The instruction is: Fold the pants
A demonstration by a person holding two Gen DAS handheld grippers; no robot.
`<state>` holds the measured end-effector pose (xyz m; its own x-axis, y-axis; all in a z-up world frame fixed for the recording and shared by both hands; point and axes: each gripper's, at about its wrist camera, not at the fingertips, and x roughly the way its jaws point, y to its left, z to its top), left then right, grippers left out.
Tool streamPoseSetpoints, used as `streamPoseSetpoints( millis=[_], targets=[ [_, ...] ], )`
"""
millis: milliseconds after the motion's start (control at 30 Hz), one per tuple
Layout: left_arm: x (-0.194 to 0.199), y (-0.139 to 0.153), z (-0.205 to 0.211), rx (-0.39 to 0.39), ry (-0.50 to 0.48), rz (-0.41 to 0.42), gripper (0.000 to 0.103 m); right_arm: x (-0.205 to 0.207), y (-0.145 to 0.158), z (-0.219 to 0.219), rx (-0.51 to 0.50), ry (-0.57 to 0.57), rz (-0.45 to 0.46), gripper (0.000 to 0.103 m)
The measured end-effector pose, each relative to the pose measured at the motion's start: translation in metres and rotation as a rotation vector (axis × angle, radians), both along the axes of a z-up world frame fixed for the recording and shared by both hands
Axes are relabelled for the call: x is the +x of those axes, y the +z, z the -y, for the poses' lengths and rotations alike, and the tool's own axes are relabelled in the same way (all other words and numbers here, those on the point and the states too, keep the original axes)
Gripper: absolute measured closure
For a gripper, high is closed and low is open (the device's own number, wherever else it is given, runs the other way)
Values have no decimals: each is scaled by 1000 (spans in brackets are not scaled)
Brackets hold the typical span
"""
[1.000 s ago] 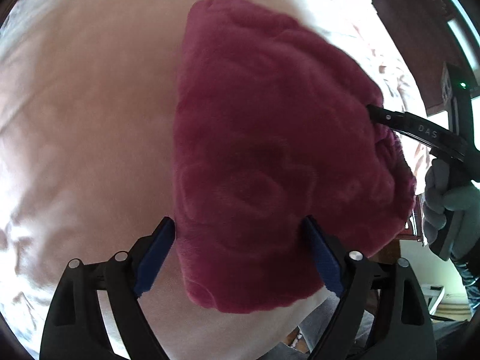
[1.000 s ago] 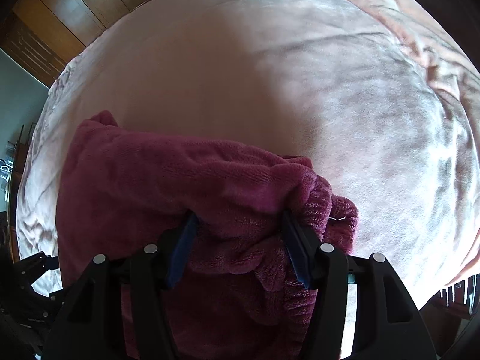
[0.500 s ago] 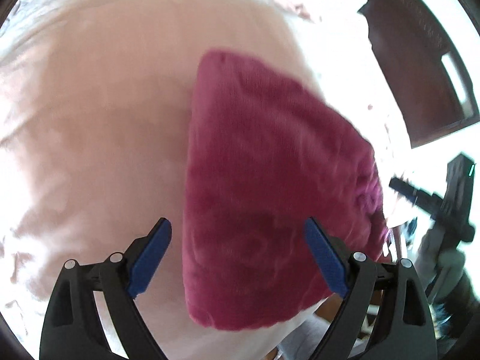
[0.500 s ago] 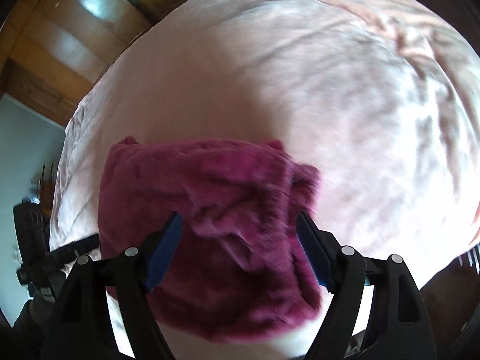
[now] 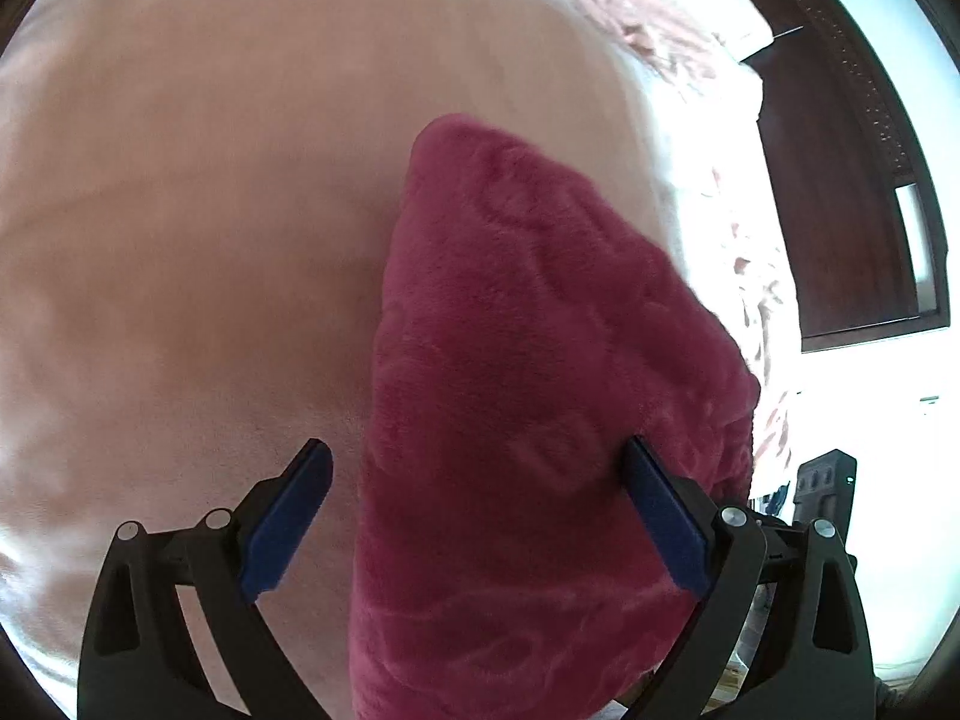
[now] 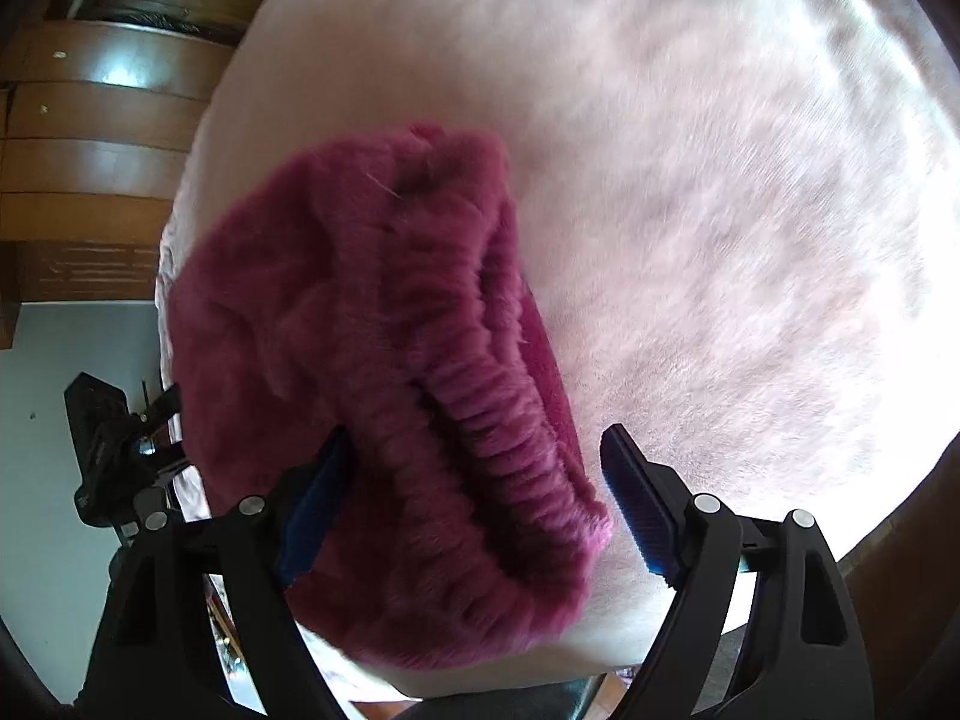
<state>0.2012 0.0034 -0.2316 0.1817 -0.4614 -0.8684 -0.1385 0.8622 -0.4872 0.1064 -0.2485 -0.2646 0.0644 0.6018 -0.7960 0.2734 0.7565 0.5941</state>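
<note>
Pants (image 5: 528, 408), magenta fleece, lie as a compact folded bundle on the pink blanket (image 5: 180, 210), directly ahead of and below both my tongs. In the left wrist view the bundle's long axis runs away from my left gripper (image 5: 480, 510), narrowing toward its far end; the near end sits between the fingers, closer to the right-hand one. Left jaws are opening, spread wide, pads (image 5: 282, 522) clear of the cloth. From my right gripper (image 6: 474, 504) the gathered elastic waistband (image 6: 480, 396) runs diagonally out from between the fingers. Right jaws are opening too; the left pad looks just beside or brushing the fleece, the right pad apart. Neither holds anything. Judgement: both are equally near, one at each end. Blanket is bare around the bundle; wooden furniture (image 6: 102, 120) stands well beyond the bed edge. Nothing obstructs.
</note>
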Motion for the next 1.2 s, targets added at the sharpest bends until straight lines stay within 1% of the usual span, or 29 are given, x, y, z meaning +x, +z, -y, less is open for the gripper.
streamPoseSetpoints(
  millis=[133, 233, 300, 367, 533, 600, 667, 700, 733, 800, 833, 867, 900, 1033, 1067, 1133, 1200],
  targets=[
    [3, -10, 3, -15, -3, -20, 5, 1, -13, -2, 29, 1, -26, 18],
    [1, -12, 0, -26, 0, -31, 5, 0, -22, -4, 54, -11, -38, 17],
    [5, -16, 2, -43, 11, -44, 5, -3, -29, -5, 76, -28, -52, 17],
    [3, -23, -2, -77, 28, -65, 5, -5, -34, -1, 96, -44, -57, 16],
    [-2, -31, -4, -123, 45, -79, 5, -14, -43, 5, 154, -88, -78, 16],
    [-4, -33, -3, -143, 50, -86, 5, -16, -45, 5, 181, -102, -80, 20],
    [-7, -38, -4, -182, 71, -101, 5, -18, -52, 23, 195, -110, -83, 26],
    [-9, -41, -4, -199, 80, -108, 5, -19, -52, 24, 200, -113, -84, 27],
    [-11, -44, -3, -232, 91, -117, 5, -19, -55, 31, 202, -111, -84, 29],
    [-17, -46, -2, -256, 92, -113, 6, -20, -53, 33, 201, -107, -83, 34],
    [-19, -45, 0, -255, 84, -104, 7, -20, -51, 35, 201, -105, -83, 38],
    [-20, -43, 2, -248, 72, -94, 8, -19, -45, 31, 199, -102, -82, 40],
    [-21, -41, 2, -244, 68, -89, 12, -19, -40, 29, 195, -98, -78, 44],
    [-27, -30, 0, -209, 72, -71, 31, -21, -21, 30, 175, -69, -51, 55],
    [-28, -27, 0, -203, 75, -66, 33, -21, -15, 30, 171, -62, -44, 57],
    [-31, -19, 2, -187, 85, -53, 40, -20, -3, 29, 169, -45, -28, 59],
    [-37, -13, 0, -178, 101, -41, 44, -21, 12, 24, 168, -20, -10, 60]
  ],
)
